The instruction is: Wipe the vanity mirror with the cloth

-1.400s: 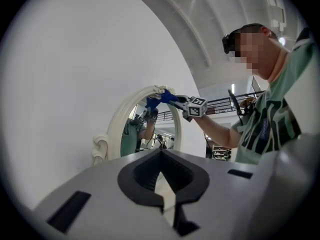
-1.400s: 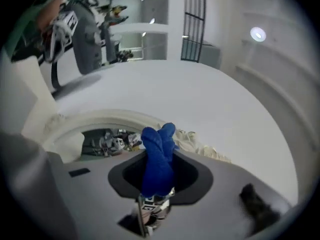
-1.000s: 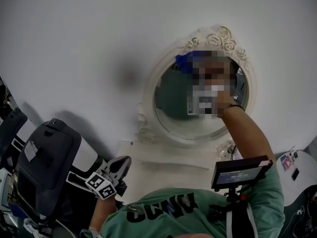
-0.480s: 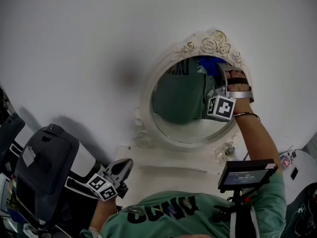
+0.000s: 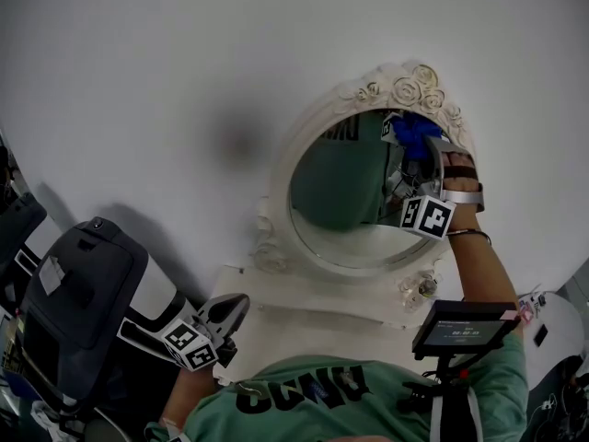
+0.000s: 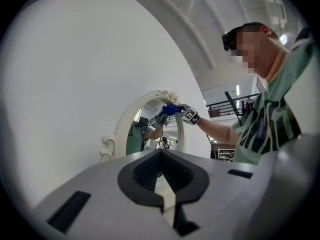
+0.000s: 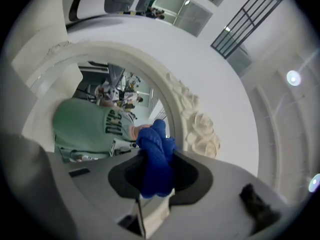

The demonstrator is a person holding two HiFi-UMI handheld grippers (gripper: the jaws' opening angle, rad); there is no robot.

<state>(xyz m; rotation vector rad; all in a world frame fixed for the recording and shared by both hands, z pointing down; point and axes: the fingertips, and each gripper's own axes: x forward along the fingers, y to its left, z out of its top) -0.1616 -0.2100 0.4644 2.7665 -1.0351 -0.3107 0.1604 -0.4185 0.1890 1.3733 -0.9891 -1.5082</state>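
Note:
An oval vanity mirror point(image 5: 336, 187) in a white frame with carved roses point(image 5: 414, 88) hangs on the white wall. My right gripper point(image 5: 416, 155) is shut on a bunched blue cloth point(image 5: 419, 132), which presses on the glass at the upper right, close to the roses. In the right gripper view the cloth point(image 7: 156, 156) fills the jaws of the right gripper point(image 7: 157, 171), with the mirror point(image 7: 90, 109) straight ahead. My left gripper point(image 5: 225, 313) hangs low at the left, apart from the mirror, shut and holding nothing. The left gripper point(image 6: 161, 176) view shows the mirror point(image 6: 145, 131) from below.
A white vanity top point(image 5: 313, 307) sits under the mirror, with a small glass ornament point(image 5: 423, 288) at its right end. A dark grey device on a stand point(image 5: 78, 307) stands at the left. A small screen point(image 5: 465, 325) is mounted at the person's chest.
My right gripper has carried the cloth from the mirror's middle right up to its upper right edge. The left gripper has stayed where it was.

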